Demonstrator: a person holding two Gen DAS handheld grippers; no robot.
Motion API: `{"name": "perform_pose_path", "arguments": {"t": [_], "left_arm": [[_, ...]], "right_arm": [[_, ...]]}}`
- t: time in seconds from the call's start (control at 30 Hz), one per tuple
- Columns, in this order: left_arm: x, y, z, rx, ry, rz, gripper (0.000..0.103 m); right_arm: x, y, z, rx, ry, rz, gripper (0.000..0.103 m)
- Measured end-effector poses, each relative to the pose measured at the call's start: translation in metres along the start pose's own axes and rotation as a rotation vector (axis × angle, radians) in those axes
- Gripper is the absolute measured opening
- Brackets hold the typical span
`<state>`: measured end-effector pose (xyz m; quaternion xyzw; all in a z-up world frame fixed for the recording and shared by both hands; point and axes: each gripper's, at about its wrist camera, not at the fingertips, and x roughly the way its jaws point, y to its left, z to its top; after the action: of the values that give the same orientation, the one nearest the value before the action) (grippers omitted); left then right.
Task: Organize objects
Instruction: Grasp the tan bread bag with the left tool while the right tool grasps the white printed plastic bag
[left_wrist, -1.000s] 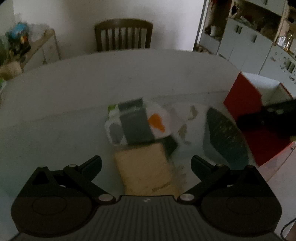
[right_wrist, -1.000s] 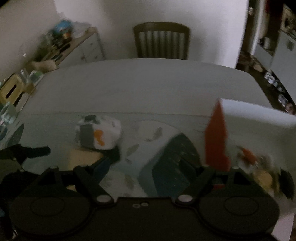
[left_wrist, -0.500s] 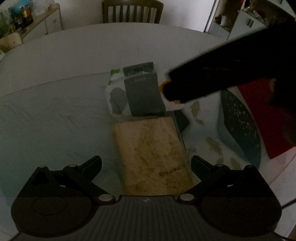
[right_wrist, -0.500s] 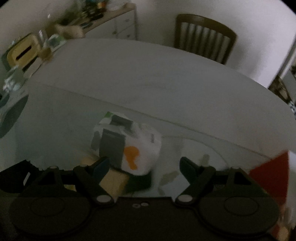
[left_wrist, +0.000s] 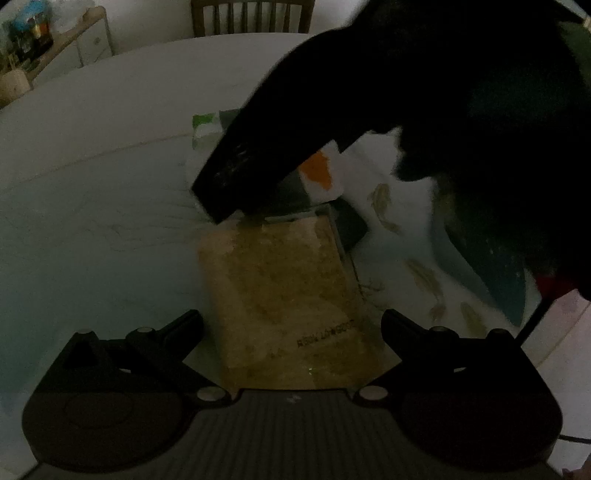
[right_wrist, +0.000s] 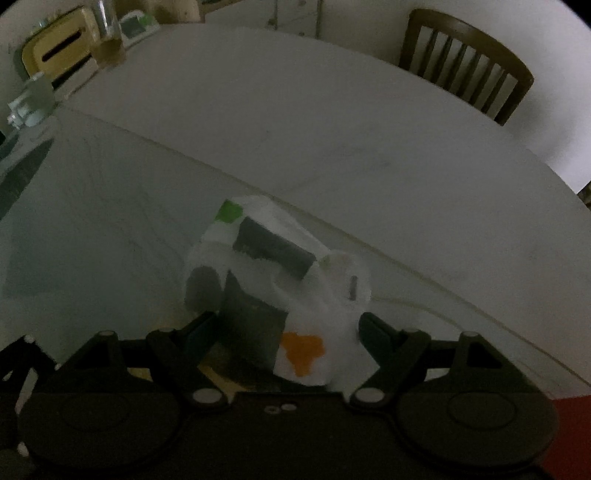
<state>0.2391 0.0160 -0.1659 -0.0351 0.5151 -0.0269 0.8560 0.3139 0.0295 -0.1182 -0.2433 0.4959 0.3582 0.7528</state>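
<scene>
On the table (right_wrist: 332, 122), the right gripper (right_wrist: 286, 328) is straddling the white packet (right_wrist: 280, 291), fingers apart for grabbing; the left gripper (left_wrist: 291, 328) is waiting, spread, over the tan pack (left_wrist: 280, 291).

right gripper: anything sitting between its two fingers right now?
Yes. In the right wrist view the white packet with grey, green and orange patches sits between the open fingers of the right gripper; contact can't be told.

Your round white table (left_wrist: 129, 110) has a tan packet (left_wrist: 280, 295) and white printed pouch (right_wrist: 280, 280) lying on it.
</scene>
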Motion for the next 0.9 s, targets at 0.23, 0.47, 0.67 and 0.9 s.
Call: {"name": "perform_pose_path", "arguments": {"t": [0.23, 0.47, 0.67, 0.9], "left_arm": [[0.0, -0.002, -0.002, 0.015, -0.005, 0.02, 0.103], [0.0, -0.003, -0.004, 0.021, -0.012, 0.023, 0.102], [0.004, -0.011, -0.002, 0.027, -0.013, 0.045, 0.094], [-0.002, -0.01, -0.003, 0.022, -0.023, 0.035, 0.083]], "right_arm": [[0.008, -0.001, 0.006, -0.026, -0.021, -0.004, 0.088], [0.005, -0.011, 0.001, 0.024, -0.041, 0.013, 0.085], [0.0, -0.008, -0.004, 0.043, -0.05, 0.004, 0.08], [-0.01, -0.005, -0.01, 0.047, -0.065, -0.005, 0.05]]}}
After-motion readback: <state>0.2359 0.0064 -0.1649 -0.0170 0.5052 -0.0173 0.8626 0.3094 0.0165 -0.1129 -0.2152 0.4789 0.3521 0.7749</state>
